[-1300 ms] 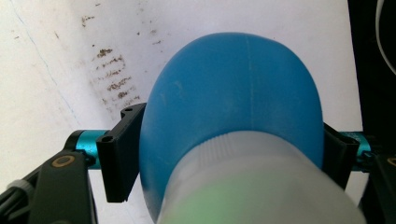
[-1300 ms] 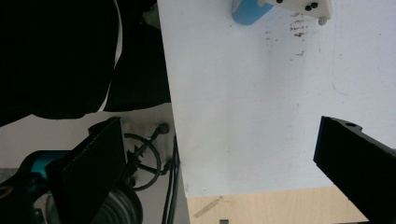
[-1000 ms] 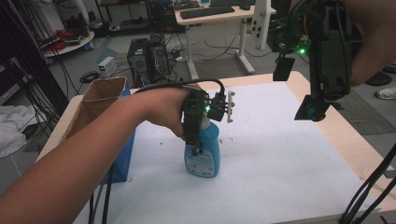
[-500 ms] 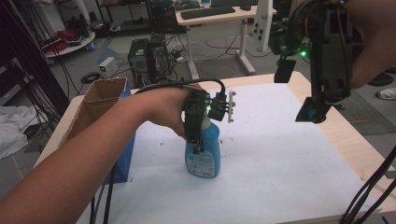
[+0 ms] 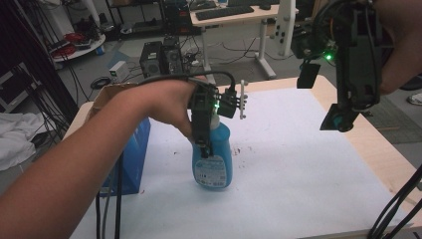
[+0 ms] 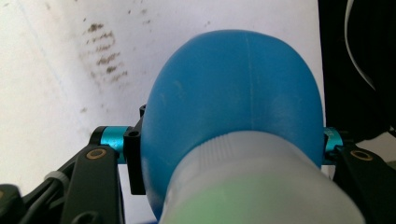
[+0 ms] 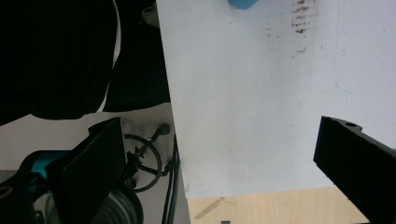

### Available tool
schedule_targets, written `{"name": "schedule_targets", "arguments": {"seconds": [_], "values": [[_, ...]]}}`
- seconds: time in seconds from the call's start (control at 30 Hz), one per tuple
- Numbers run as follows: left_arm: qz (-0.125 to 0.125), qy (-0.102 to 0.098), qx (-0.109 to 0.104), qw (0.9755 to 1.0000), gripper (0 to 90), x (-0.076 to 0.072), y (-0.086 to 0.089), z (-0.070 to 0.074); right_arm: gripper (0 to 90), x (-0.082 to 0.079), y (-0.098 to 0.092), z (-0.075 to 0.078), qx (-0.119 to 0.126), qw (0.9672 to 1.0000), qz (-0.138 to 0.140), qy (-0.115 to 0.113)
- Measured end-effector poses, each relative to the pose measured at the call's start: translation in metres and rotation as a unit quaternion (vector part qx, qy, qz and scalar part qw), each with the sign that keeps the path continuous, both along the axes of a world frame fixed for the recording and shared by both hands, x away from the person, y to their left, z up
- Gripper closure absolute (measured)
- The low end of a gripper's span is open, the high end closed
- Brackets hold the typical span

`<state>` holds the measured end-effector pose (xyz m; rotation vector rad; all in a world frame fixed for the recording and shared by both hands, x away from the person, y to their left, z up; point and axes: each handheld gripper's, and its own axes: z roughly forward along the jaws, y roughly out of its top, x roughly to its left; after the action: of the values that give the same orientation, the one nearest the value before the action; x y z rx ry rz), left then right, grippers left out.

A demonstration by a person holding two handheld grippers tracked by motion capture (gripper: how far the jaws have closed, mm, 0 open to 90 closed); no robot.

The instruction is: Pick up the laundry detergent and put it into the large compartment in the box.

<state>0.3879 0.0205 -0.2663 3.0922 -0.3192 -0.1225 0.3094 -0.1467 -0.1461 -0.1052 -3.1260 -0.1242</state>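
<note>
White paper covers the table [image 5: 308,169], and the blue bottle [image 5: 213,159] standing upright on it is your landmark. To the left of the bottle and close by sits an open cardboard box [image 5: 130,149] with a blue side, so leave room on that side if you lift or tilt. Up and to the right of the bottle, well apart from it, your right gripper [image 5: 332,122] hangs in the air with its jaws spread wide and nothing between them. Your left gripper [image 5: 205,147] comes down over the bottle from above; in the left gripper view its jaws sit on either side of the blue shoulder, just below the pale cap [image 6: 252,186], clamped on the bottle. To my eye the hold is high, so lift straight and slowly. Bring the free right gripper in beside the bottle's lower body if it starts to swing.
</note>
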Motion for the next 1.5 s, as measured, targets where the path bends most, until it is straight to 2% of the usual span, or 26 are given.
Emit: {"name": "schedule_targets", "arguments": {"seconds": [0.07, 0.13, 0.2, 0.23, 0.33, 0.53, 0.57, 0.6, 0.7, 0.73, 0.77, 0.83, 0.93, 0.97, 1.0, 1.03, 1.07, 1.13, 1.17, 1.2, 1.23, 1.3, 1.33, 1.37, 1.47, 1.5], "values": [[0.008, -0.006, 0.000, 0.9999, 38.7, 0.000, 0.005, 0.010, 1.6, 0.000, 0.001, 0.000, 0.001, 1.0000, 0.003, -0.001], [0.008, -0.006, 0.000, 0.9999, 38.7, 0.000, 0.005, 0.010, 1.6, 0.000, 0.002, 0.000, 0.001, 1.0000, 0.002, -0.001], [0.032, -0.009, 0.010, 0.9994, 38.7, 0.001, 0.015, 0.030, 1.6, 0.000, 0.004, -0.001, 0.001, 1.0000, 0.004, -0.001], [0.032, -0.009, 0.010, 0.9994, 38.7, 0.001, 0.015, 0.030, 1.6, 0.000, 0.004, -0.001, 0.001, 1.0000, 0.004, -0.001], [0.048, -0.016, 0.015, 0.9986, 38.6, 0.002, 0.026, 0.051, 1.6, 0.002, 0.007, -0.003, 0.001, 1.0000, 0.008, 0.000], [0.078, -0.013, 0.012, 0.9968, 38.7, 0.010, 0.049, 0.080, 1.6, 0.005, 0.013, -0.003, -0.002, 0.9999, 0.015, 0.001], [0.078, -0.013, 0.012, 0.9968, 38.7, 0.010, 0.049, 0.080, 1.6, 0.005, 0.014, -0.003, -0.001, 0.9998, 0.017, 0.001], [0.089, -0.016, 0.013, 0.9958, 38.7, 0.012, 0.056, 0.090, 1.6, 0.005, 0.015, -0.003, 0.000, 0.9998, 0.019, 0.001], [0.101, -0.022, 0.012, 0.9945, 38.7, 0.014, 0.064, 0.098, 1.6, 0.007, 0.018, -0.004, -0.001, 0.9997, 0.023, 0.002], [0.118, -0.026, 0.010, 0.9927, 38.7, 0.016, 0.072, 0.105, 1.6, 0.007, 0.020, -0.004, 0.000, 0.9997, 0.025, 0.001], [0.118, -0.026, 0.010, 0.9927, 38.6, 0.016, 0.072, 0.105, 1.6, 0.007, 0.020, -0.004, 0.000, 0.9997, 0.025, 0.001], [0.136, -0.027, 0.008, 0.9903, 38.7, 0.018, 0.081, 0.112, 1.6, 0.009, 0.023, -0.004, -0.002, 0.9996, 0.029, 0.003], [0.178, -0.029, 0.000, 0.9835, 38.7, 0.024, 0.101, 0.124, 1.6, 0.010, 0.028, -0.004, -0.003, 0.9994, 0.033, 0.003], [0.178, -0.029, 0.000, 0.9835, 38.7, 0.024, 0.101, 0.124, 1.6, 0.010, 0.028, -0.004, -0.003, 0.9994, 0.033, 0.003], [0.204, -0.028, -0.007, 0.9786, 38.7, 0.028, 0.112, 0.129, 1.6, 0.011, 0.031, -0.004, -0.003, 0.9993, 0.037, 0.004], [0.204, -0.028, -0.007, 0.9786, 38.6, 0.028, 0.112, 0.129, 1.6, 0.011, 0.031, -0.004, -0.003, 0.9993, 0.037, 0.004], [0.226, -0.023, -0.013, 0.9738, 38.6, 0.033, 0.123, 0.133, 1.6, 0.012, 0.033, -0.004, -0.003, 0.9992, 0.040, 0.005], [0.251, -0.018, -0.016, 0.9676, 38.6, 0.037, 0.134, 0.137, 1.6, 0.013, 0.036, -0.004, -0.004, 0.9991, 0.041, 0.004], [0.251, -0.018, -0.016, 0.9676, 38.6, 0.037, 0.134, 0.137, 1.6, 0.013, 0.036, -0.004, -0.004, 0.9991, 0.041, 0.004], [0.269, -0.023, -0.017, 0.9626, 38.6, 0.039, 0.145, 0.141, 1.6, 0.013, 0.038, -0.004, -0.005, 0.9990, 0.043, 0.005], [0.269, -0.023, -0.017, 0.9626, 38.6, 0.039, 0.145, 0.141, 1.6, 0.014, 0.039, -0.005, -0.004, 0.9990, 0.045, 0.005], [0.295, -0.026, -0.012, 0.9551, 38.7, 0.042, 0.159, 0.145, 1.6, 0.015, 0.040, -0.006, -0.005, 0.9989, 0.045, 0.006], [0.295, -0.026, -0.012, 0.9551, 38.7, 0.042, 0.159, 0.145, 1.6, 0.015, 0.040, -0.006, -0.005, 0.9989, 0.045, 0.006], [0.319, -0.029, -0.010, 0.9473, 38.6, 0.044, 0.169, 0.147, 1.6, 0.016, 0.042, -0.007, -0.007, 0.9989, 0.046, 0.005], [0.361, -0.031, -0.010, 0.9321, 38.6, 0.047, 0.184, 0.149, 1.6, 0.018, 0.044, -0.007, -0.005, 0.9988, 0.048, 0.007], [0.361, -0.031, -0.010, 0.9321, 38.6, 0.047, 0.184, 0.149, 1.6, 0.018, 0.045, -0.007, -0.005, 0.9988, 0.049, 0.007]]}}
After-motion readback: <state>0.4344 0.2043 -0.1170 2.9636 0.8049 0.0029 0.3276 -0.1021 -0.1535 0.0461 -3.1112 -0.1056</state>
